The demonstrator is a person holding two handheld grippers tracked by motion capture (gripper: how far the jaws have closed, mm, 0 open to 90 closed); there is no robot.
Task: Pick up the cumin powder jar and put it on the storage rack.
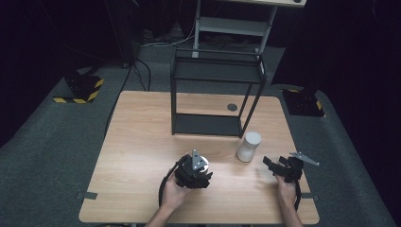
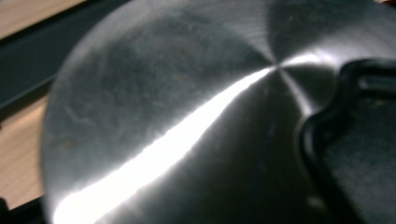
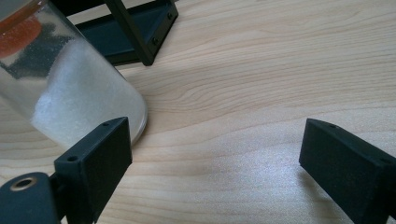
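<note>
While spread, right claw (image 3: 215, 140) beside jar (image 3: 70, 93).

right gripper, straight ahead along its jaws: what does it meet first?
Probably nothing soon: the right gripper is open over bare table. The white jar sits just outside its left jaw, the black shelf frame beyond that. Depth is unclear.

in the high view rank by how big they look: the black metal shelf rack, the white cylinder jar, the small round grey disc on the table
1. Black metal two-tier shelf rack, by far the largest.
2. White cylindrical jar, much smaller.
3. Small round grey disc set in the wooden tabletop, the smallest; it lies farther from the camera, but the gap looks clear anyway.
</note>
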